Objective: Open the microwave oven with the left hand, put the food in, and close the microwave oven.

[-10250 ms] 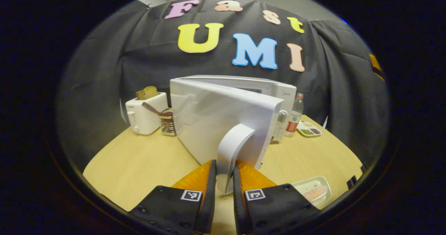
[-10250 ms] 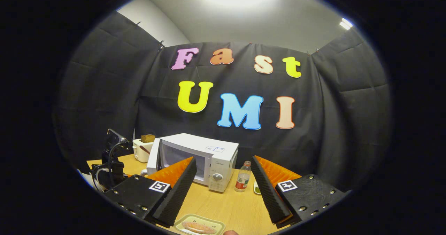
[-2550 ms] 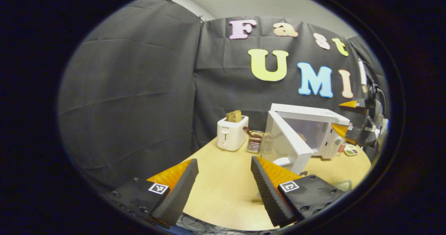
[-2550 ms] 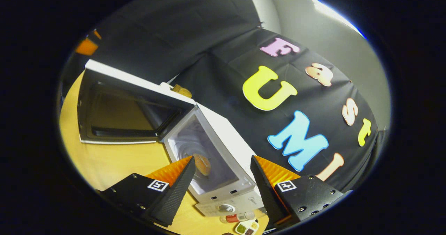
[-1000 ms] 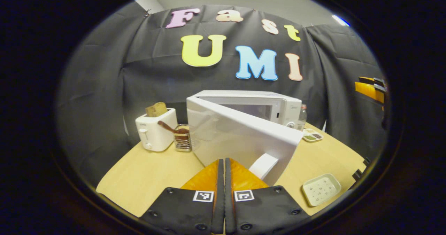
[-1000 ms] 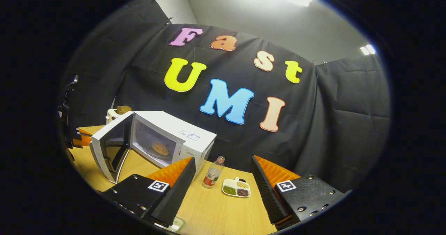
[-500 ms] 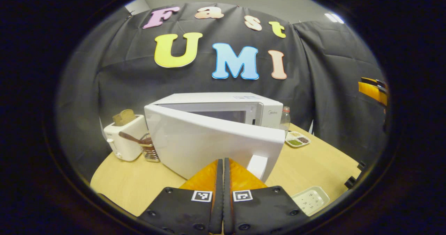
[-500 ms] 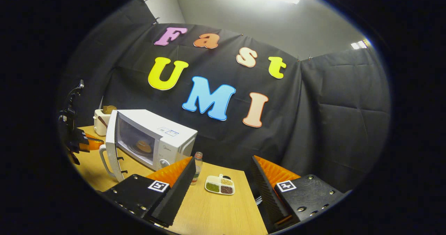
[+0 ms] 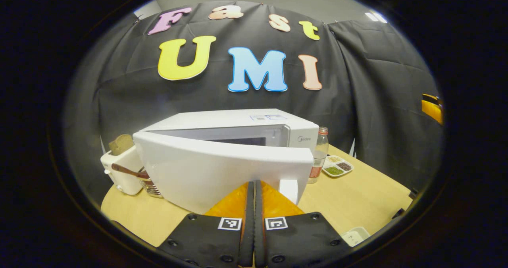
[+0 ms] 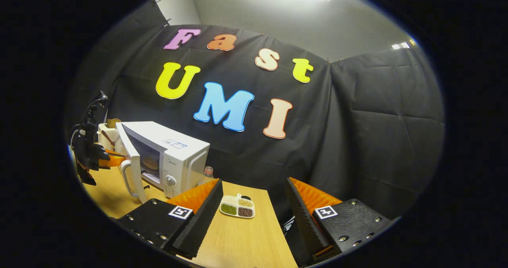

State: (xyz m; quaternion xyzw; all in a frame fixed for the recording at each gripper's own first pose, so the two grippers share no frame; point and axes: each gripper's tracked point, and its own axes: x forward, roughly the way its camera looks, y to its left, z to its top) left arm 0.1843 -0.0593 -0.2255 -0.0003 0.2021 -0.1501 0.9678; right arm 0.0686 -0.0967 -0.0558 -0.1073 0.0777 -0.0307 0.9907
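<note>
Left gripper [image 9: 254,186] closed empty, tips against white hinged microwave door [image 9: 222,170] at 12 o'clock; stiff, light-swinging, push flat near handle [image 9: 289,190]. Right gripper [image 10: 254,198] open, idle.

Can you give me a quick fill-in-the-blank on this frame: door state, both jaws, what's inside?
1. The white microwave oven's door is ajar, not yet ____.
2. The left gripper, its jaws ____, has its tips at the door's outer face.
3. The right gripper hovers over the light wooden table with jaws ____.
4. Through the gap in the right gripper view, a round brown piece of ____ sits inside the oven.

Missing words: closed; shut; open; food
</note>
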